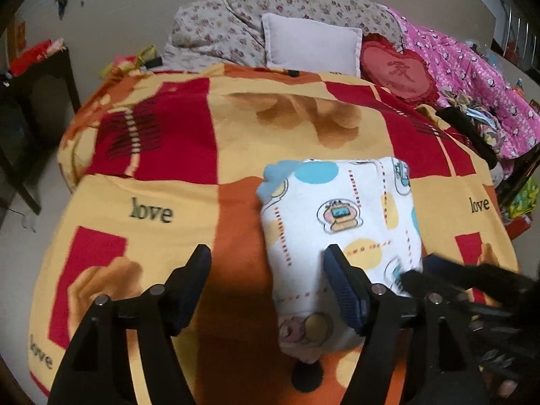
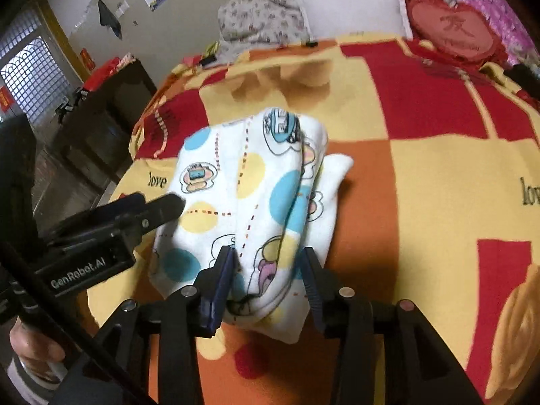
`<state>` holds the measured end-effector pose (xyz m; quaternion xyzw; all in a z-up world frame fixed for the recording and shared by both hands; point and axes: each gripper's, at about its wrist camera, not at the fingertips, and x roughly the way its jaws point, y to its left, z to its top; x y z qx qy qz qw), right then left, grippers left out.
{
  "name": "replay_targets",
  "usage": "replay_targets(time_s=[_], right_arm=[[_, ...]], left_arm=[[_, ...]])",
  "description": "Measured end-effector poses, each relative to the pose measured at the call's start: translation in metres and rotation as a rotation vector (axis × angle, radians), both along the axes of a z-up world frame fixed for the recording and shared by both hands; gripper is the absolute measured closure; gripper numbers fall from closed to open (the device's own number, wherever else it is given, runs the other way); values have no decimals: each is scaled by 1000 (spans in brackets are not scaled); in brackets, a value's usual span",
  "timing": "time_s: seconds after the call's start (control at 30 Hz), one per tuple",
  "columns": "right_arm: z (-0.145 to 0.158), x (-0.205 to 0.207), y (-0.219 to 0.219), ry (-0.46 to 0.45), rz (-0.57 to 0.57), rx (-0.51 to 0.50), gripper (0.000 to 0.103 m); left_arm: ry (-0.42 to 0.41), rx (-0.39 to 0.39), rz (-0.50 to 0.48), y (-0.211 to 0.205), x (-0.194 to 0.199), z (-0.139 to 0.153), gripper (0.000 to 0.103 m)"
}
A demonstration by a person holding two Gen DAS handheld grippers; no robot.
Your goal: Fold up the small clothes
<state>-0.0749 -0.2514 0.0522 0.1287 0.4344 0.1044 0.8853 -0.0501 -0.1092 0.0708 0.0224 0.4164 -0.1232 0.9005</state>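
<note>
The garment [image 2: 256, 202], a small white piece printed with blue and yellow dots and cartoon figures, is seen lying on the bed [image 2: 422, 175], already doubled into a thick bundle near the bed's near edge. A raised fold is carried along its middle in the right wrist view, with layers stacked under it.

Soft, light knit cloth is judged here: it will sag and slide open if lifted by one layer only, and nothing in it is fragile. Hold is best taken at the near end, through all layers at once, or at a corner of the folded edge.

The right claw [image 2: 270, 270] is set astride that near end, its jaws parted on either side of the raised fold and not yet pressed together; the cloth is bracketed, not pinched. The left claw [image 1: 266, 270] is spread wide too, with one finger [image 1: 341, 280] over the garment's left part and the other over bare bedspread; nothing is gripped. In the right wrist view that left claw is seen reaching in from the left, its tip at the cloth's edge.

Further out, a pillow [image 1: 310, 45], a red heart cushion [image 1: 398, 71] and piled quilts [image 1: 270, 3] are lined up at the head of the bed.
</note>
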Motion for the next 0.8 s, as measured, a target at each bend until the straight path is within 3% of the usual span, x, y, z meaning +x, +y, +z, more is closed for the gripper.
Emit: replay_targets(time_s=[0.07, 0.2, 0.47, 0.8], right_arm=[[11, -8, -1, -34, -13, -6, 52], [34, -24, 0, -115, -69, -61, 30], [43, -36, 3, -169, -169, -121, 23], [38, -40, 8, -157, -173, -123, 19]], left_arm=[[-35, 13, 17, 3, -9, 6, 25], [-71, -10, 39, 10, -23, 18, 18], [-125, -1, 79, 22, -45, 27, 15], [-140, 6, 100, 27, -54, 23, 15]])
